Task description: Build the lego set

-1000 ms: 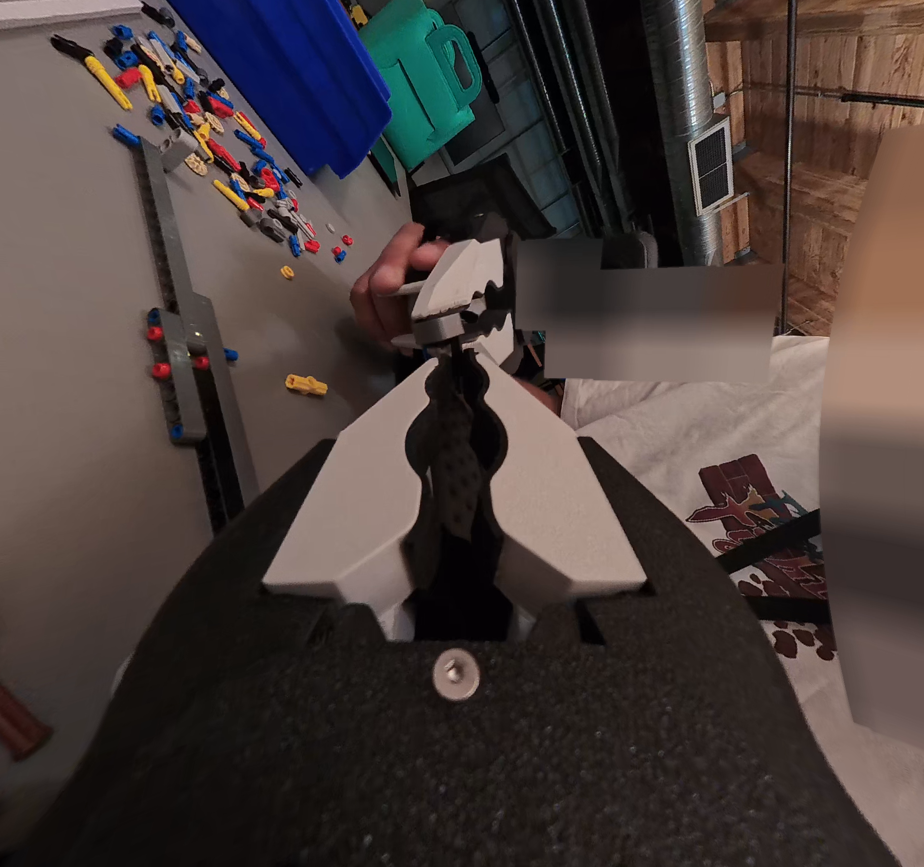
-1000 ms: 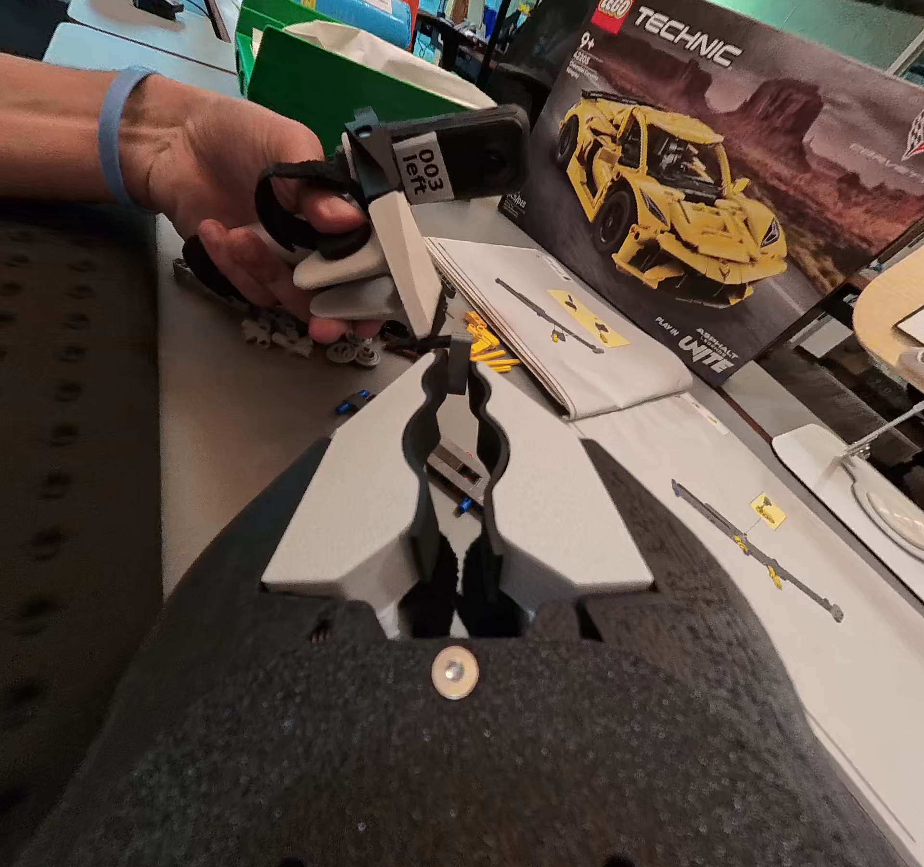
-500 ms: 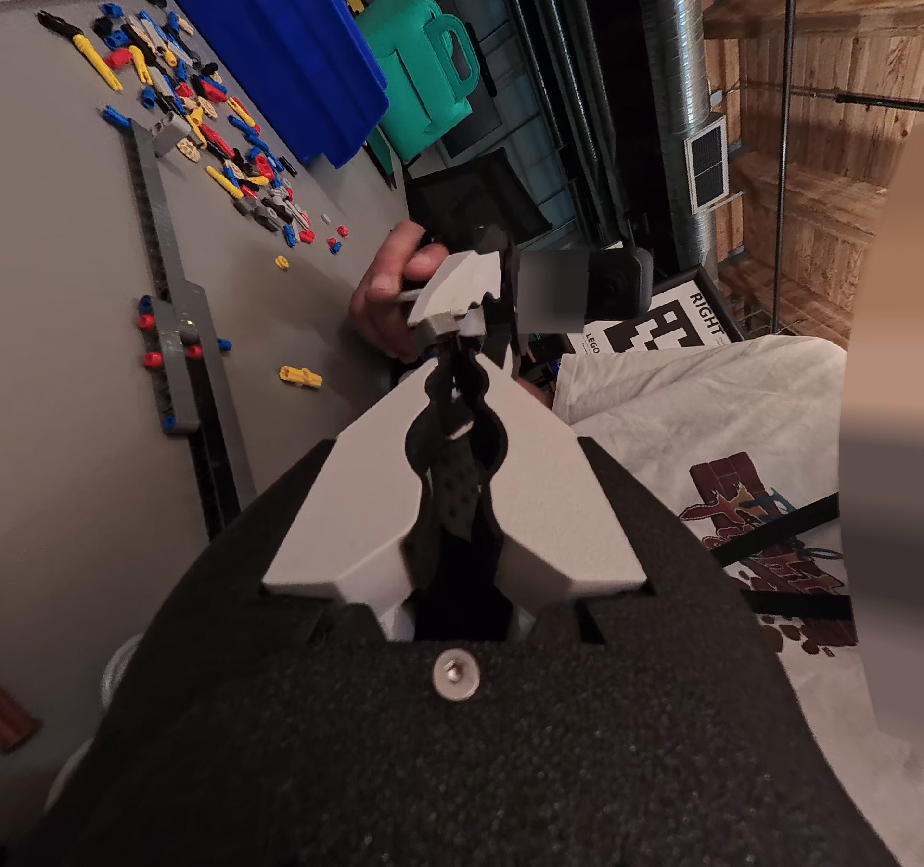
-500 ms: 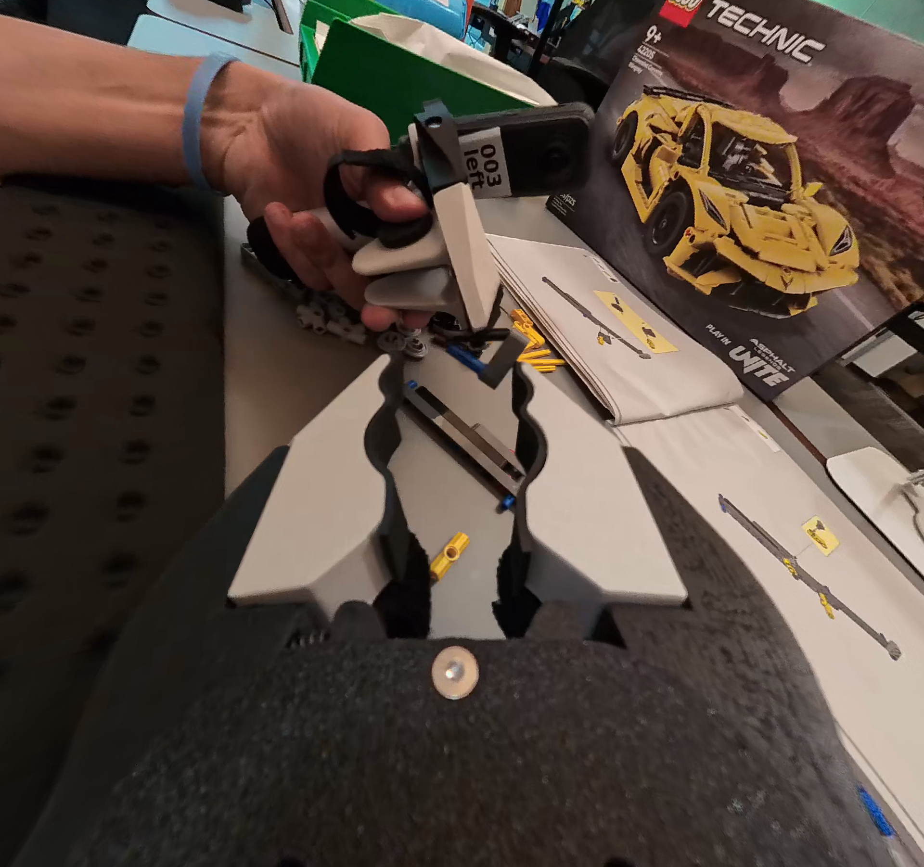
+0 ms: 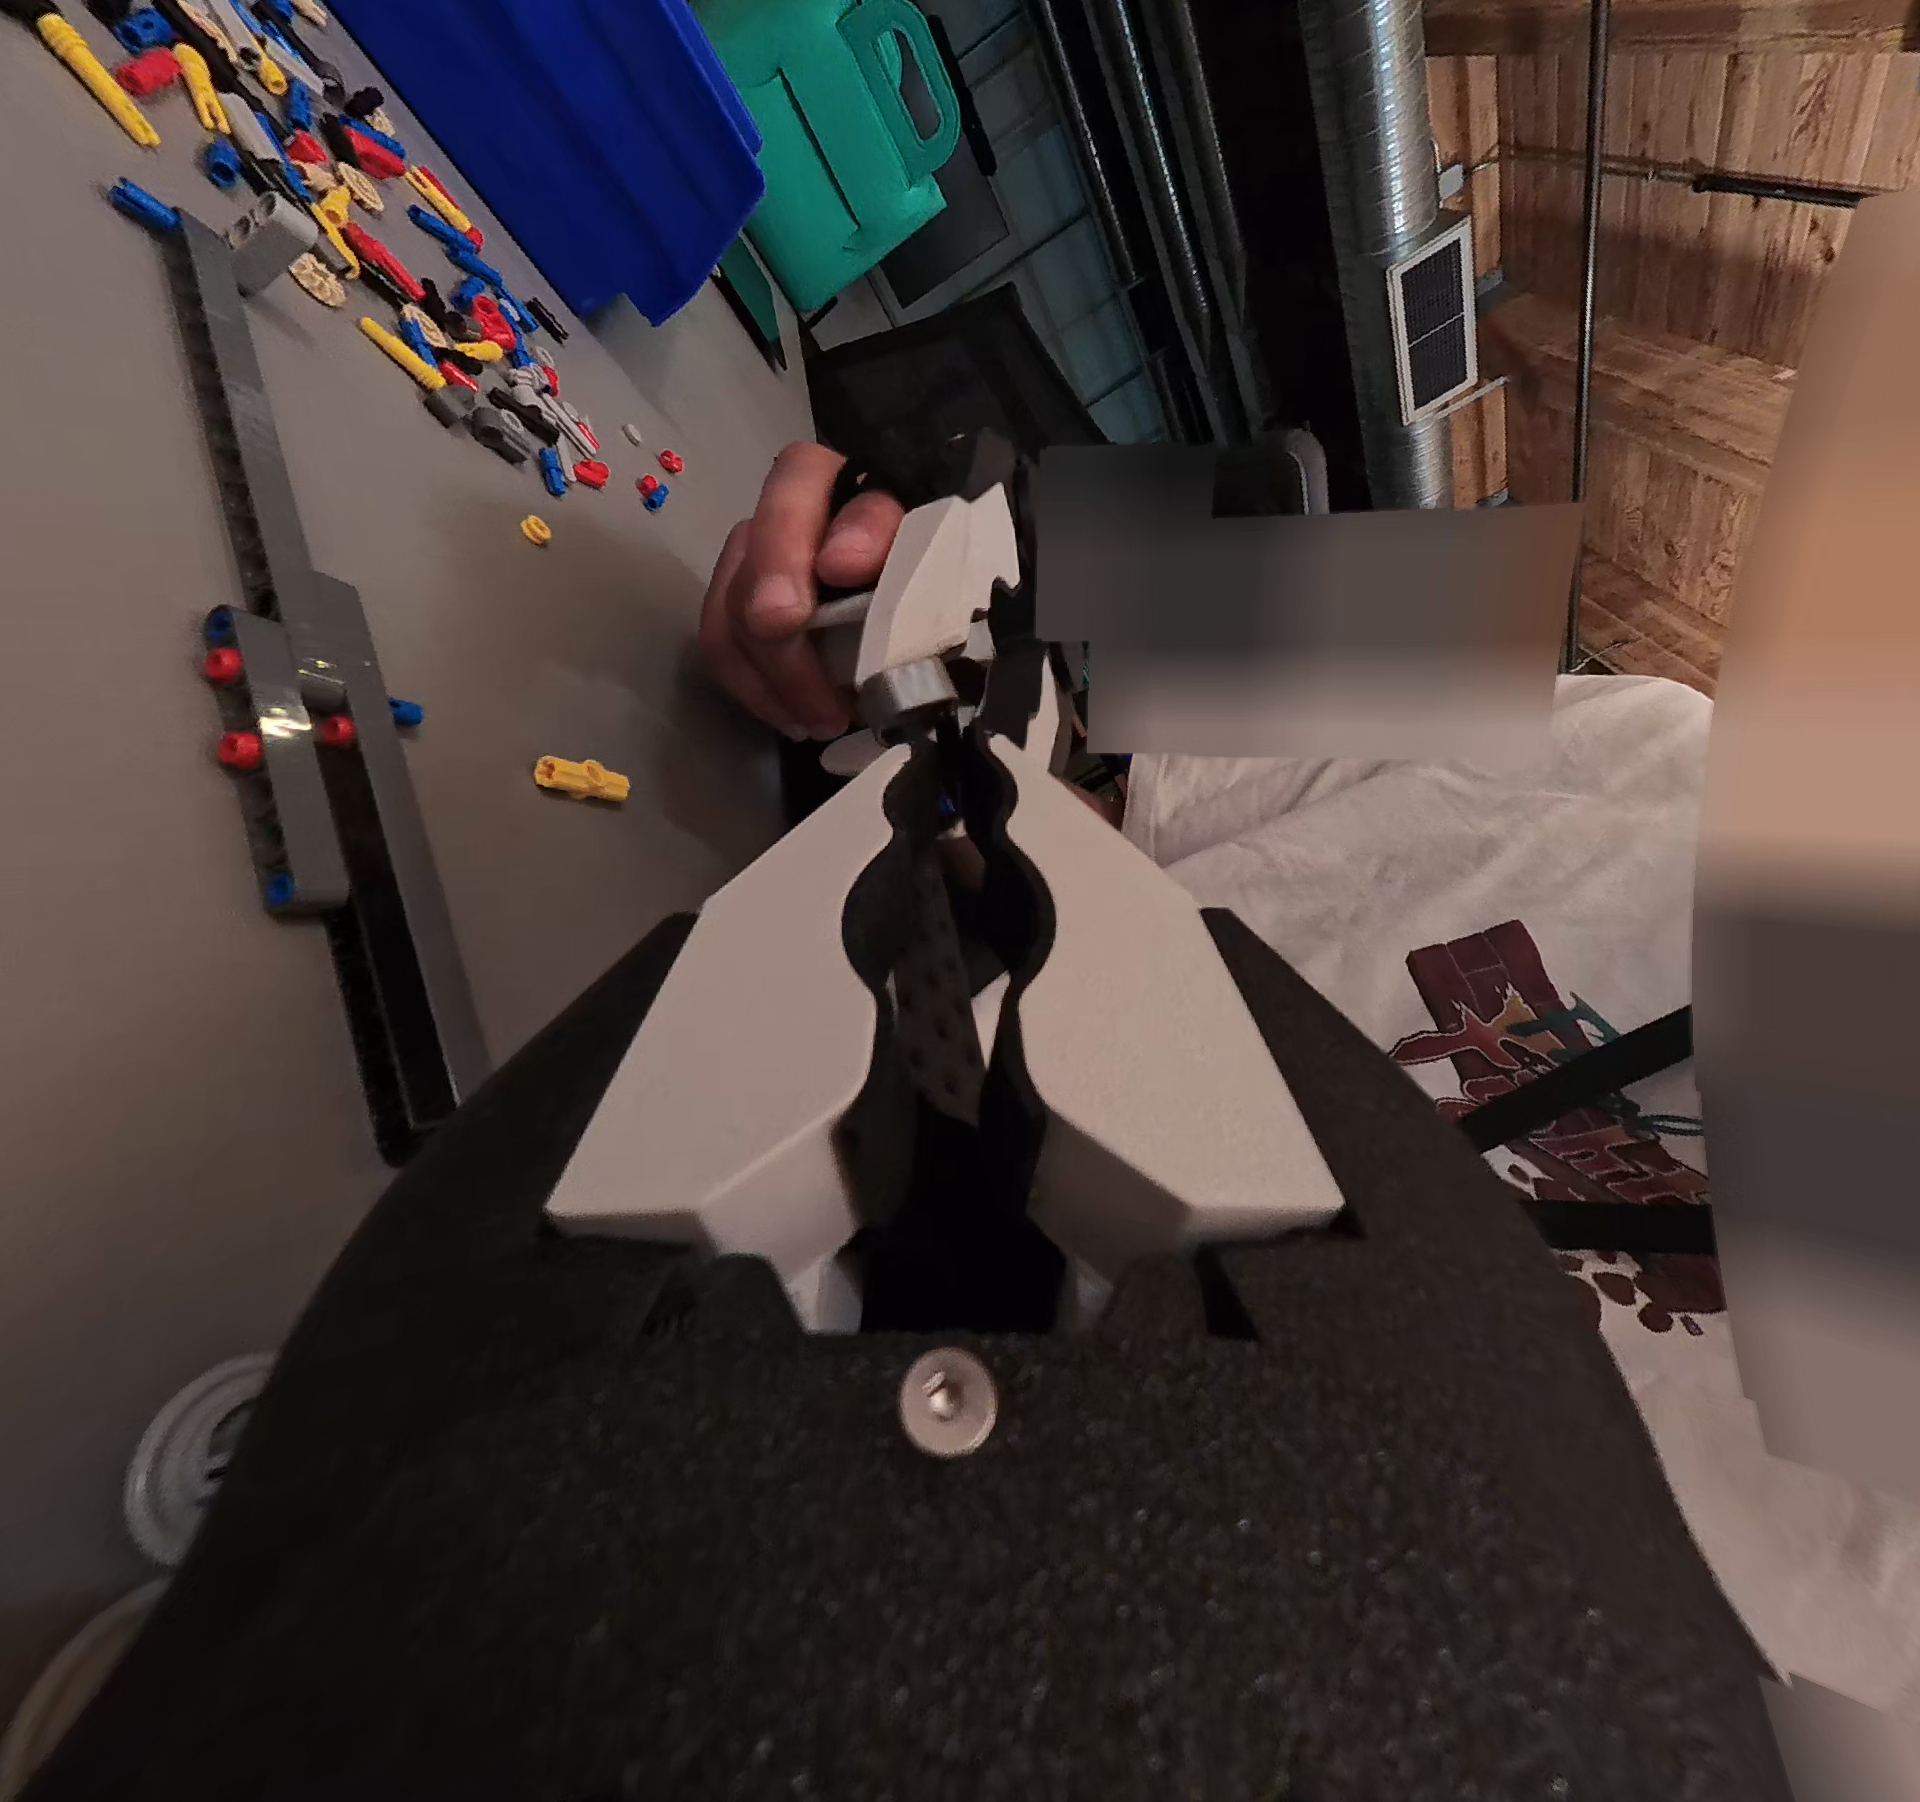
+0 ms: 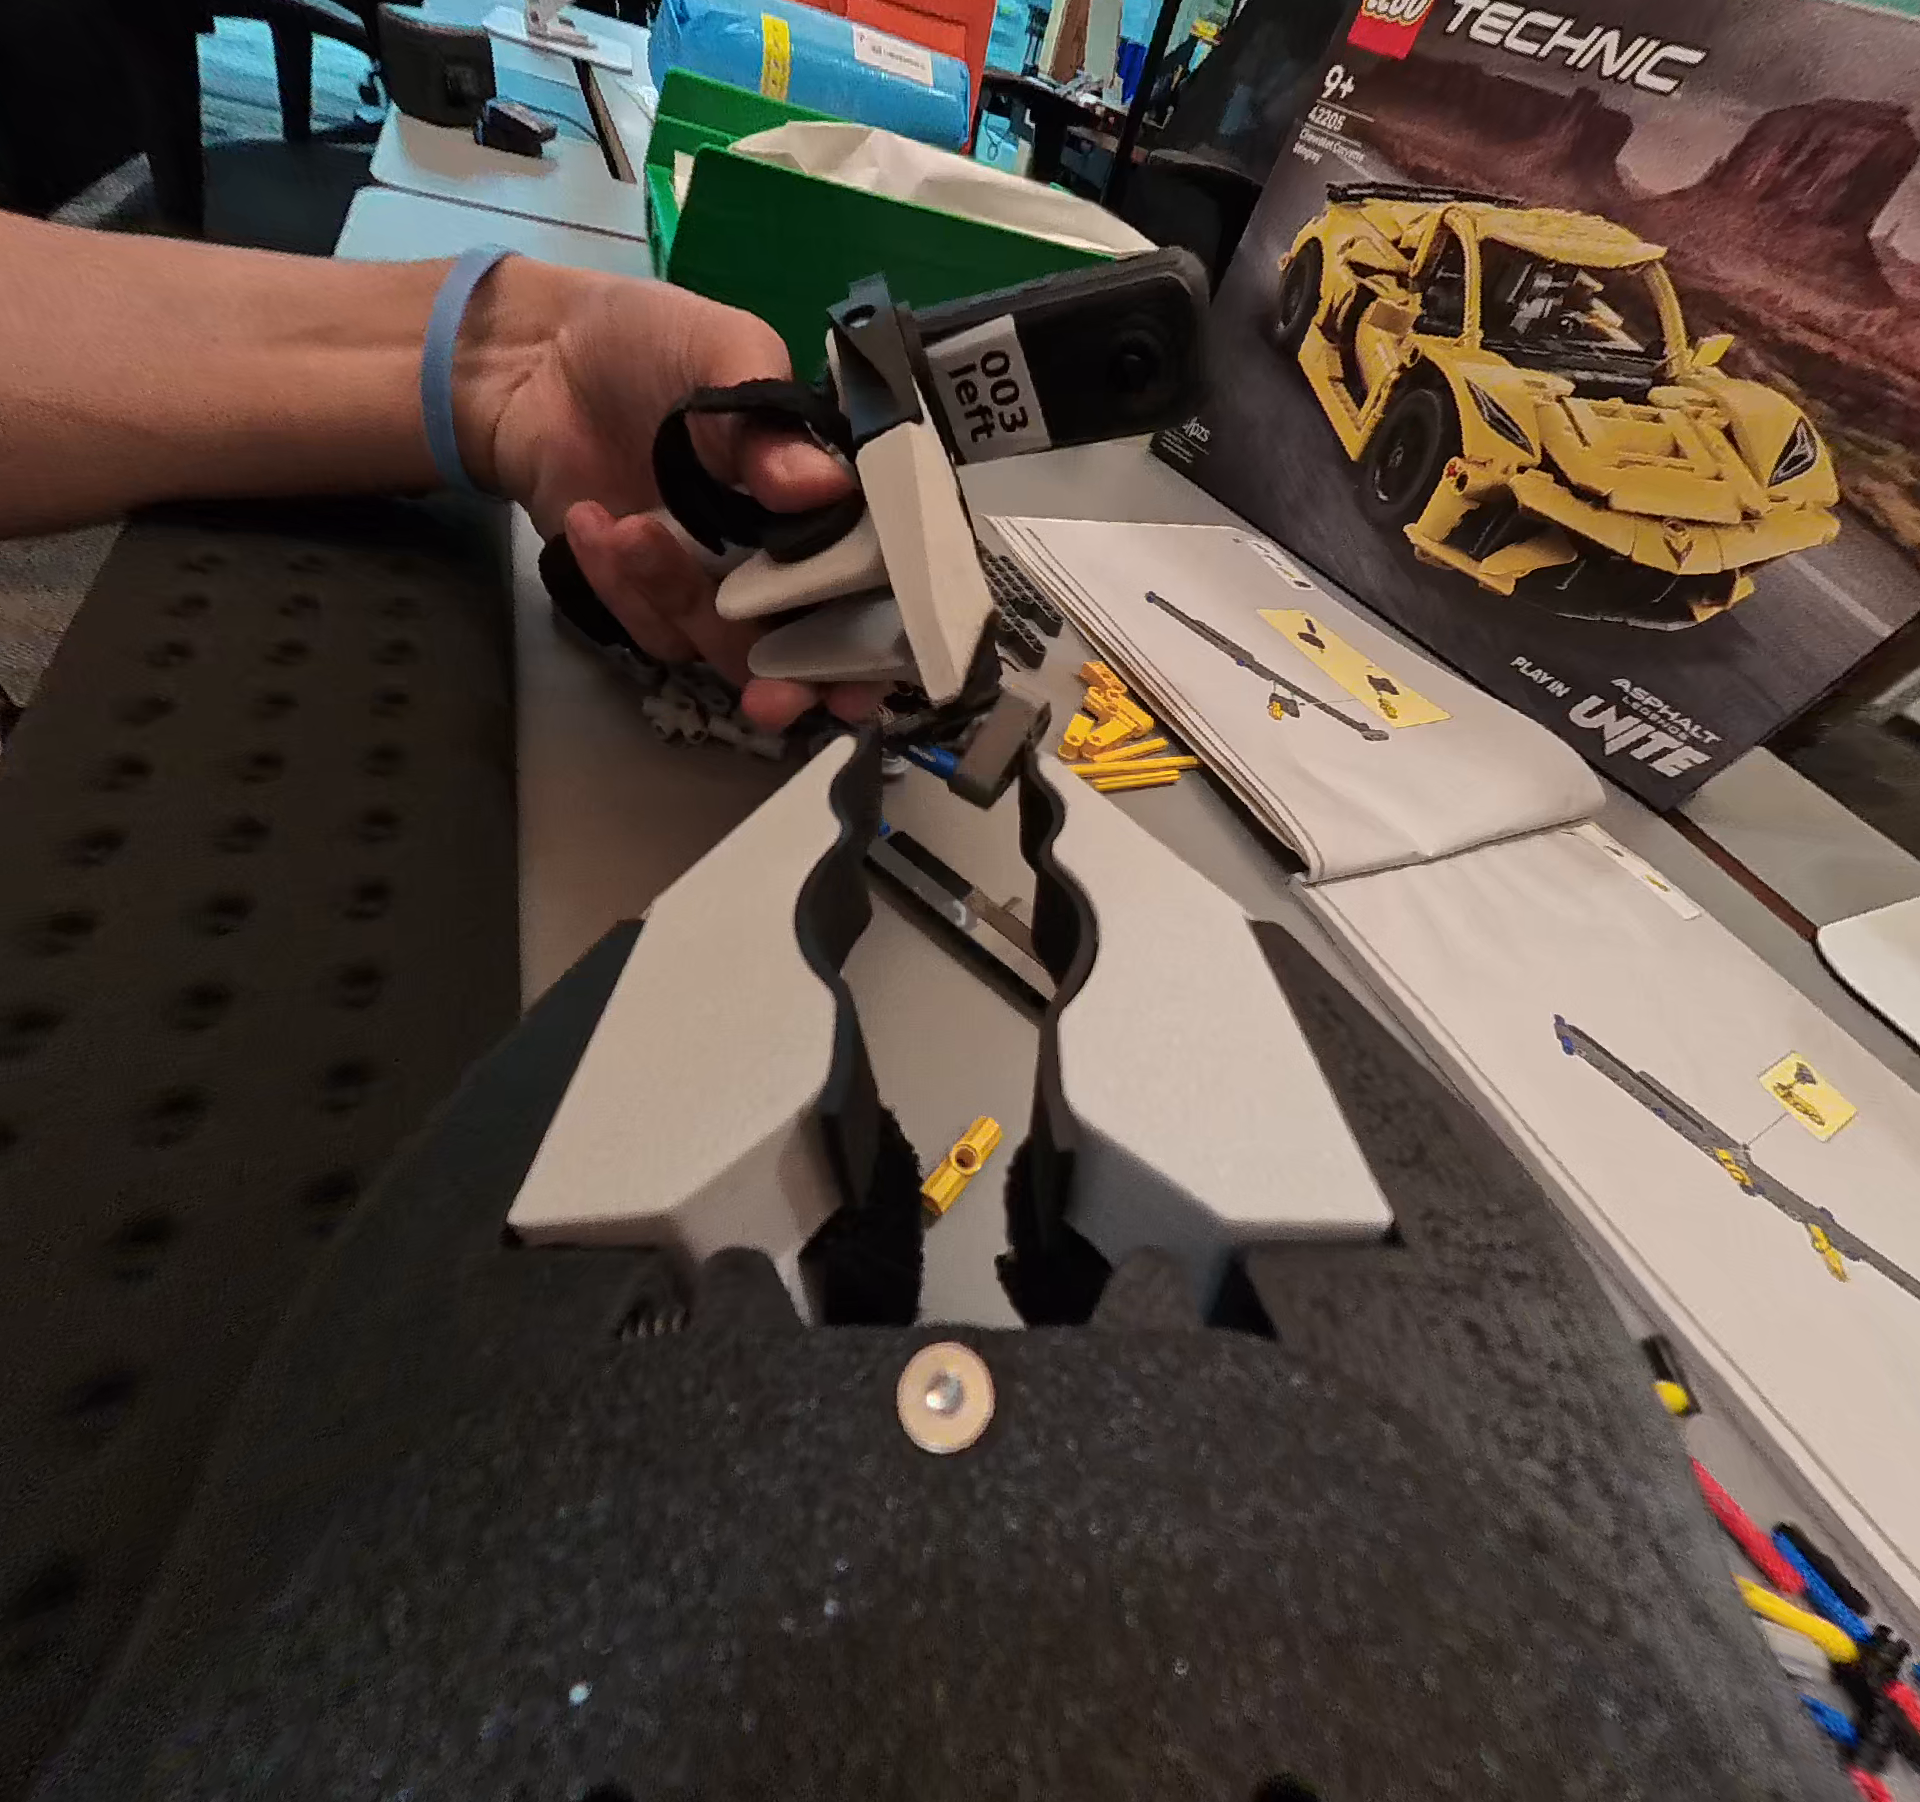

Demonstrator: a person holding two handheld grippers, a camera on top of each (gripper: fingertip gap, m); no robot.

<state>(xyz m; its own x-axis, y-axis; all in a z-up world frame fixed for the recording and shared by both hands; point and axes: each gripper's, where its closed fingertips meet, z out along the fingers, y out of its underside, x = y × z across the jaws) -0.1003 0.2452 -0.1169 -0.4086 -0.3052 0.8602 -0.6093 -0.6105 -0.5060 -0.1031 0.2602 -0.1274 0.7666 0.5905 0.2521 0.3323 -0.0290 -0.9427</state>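
Note:
My left gripper (image 5: 948, 784) is shut on a small dark grey connector (image 6: 1000, 742) with a blue pin (image 6: 928, 757), held above the table. It also shows in the right wrist view (image 6: 951, 698), held by a hand. My right gripper (image 6: 943, 773) is open, with its fingertips on either side of the connector and not gripping it. In the left wrist view it faces mine tip to tip (image 5: 971, 682). A long grey beam assembly (image 5: 296, 703) with red and blue pins lies on the table, partly seen between my right fingers (image 6: 961, 905).
A yellow connector (image 5: 582, 778) lies loose near the beam. A pile of small parts (image 5: 343, 183) lies by a blue bin (image 5: 520, 69). An open instruction booklet (image 6: 1320, 703), yellow pins (image 6: 1117, 734), the set's box (image 6: 1558, 350) and a green bin (image 6: 831, 235) stand beyond. The tips of both grippers are at nearly the same place.
My right gripper was shut at the connector, then opened and drew back a little. My left gripper still holds the connector with the blue pin.

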